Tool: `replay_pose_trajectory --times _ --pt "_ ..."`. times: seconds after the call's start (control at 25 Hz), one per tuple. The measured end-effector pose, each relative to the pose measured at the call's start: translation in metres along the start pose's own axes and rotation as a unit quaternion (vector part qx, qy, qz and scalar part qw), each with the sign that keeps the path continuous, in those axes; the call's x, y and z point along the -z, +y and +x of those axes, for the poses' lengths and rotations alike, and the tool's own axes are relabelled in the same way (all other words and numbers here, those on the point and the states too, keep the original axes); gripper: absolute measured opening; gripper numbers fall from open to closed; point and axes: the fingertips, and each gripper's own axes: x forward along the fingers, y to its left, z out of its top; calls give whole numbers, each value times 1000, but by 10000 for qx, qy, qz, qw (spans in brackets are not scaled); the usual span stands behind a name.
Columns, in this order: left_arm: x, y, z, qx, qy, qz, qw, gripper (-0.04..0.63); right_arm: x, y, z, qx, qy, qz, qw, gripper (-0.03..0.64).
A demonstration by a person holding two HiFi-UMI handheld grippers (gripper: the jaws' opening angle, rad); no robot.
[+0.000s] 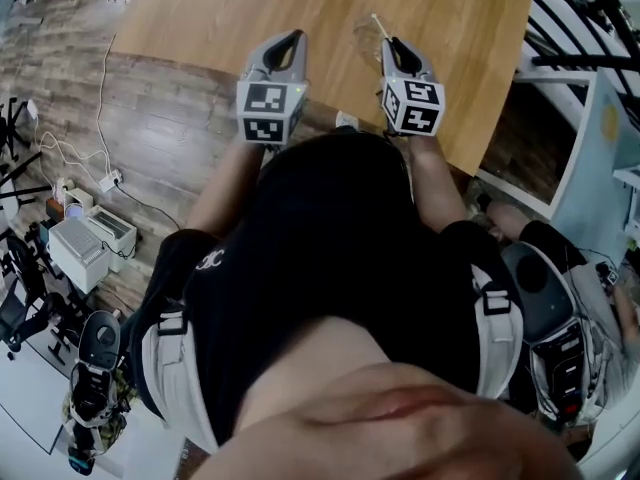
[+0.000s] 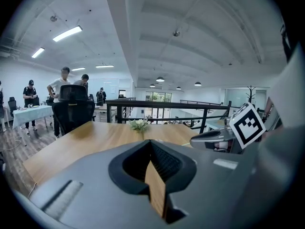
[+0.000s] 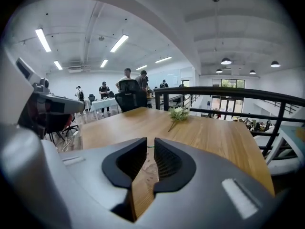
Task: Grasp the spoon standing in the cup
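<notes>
In the head view a clear cup (image 1: 366, 38) stands on the wooden table (image 1: 200, 13), and a pale spoon (image 1: 379, 22) sticks up out of it. My right gripper (image 1: 393, 40) is held just right of the cup, close to the spoon's handle. Its jaws are almost together, with only a thin slit between them and nothing in it (image 3: 153, 141). My left gripper (image 1: 297, 35) is held over the table's near edge, well left of the cup, with its tips touching and empty (image 2: 150, 142). Neither gripper view shows the cup or the spoon.
A small bunch of flowers (image 3: 178, 113) lies far out on the table (image 3: 214, 137). A black railing (image 3: 248, 97) runs behind the table. A black office chair (image 2: 72, 109) and several people stand at the far end. Cables and a white box (image 1: 92, 248) are on the floor at left.
</notes>
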Motion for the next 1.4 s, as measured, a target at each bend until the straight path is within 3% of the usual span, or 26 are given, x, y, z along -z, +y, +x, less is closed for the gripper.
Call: replay_pose_trajectory --times 0.2,0.48,0.88,1.4 --pt "0 -7 -12 221 -135 -50 9997 12 -30 2 -40 417 -798 173 9958 48" --pt "1 -27 -23 603 -225 84 9979 12 -40 2 -93 818 -1470 490 9845 44" --pt "0 -58 -42 1065 -317 336 9932 12 -19 1 -153 1339 -1796 559 9730 41" --pt "7 -85 -59 1180 -347 450 9914 12 6 -8 -188 1585 -1859 748 9668 41"
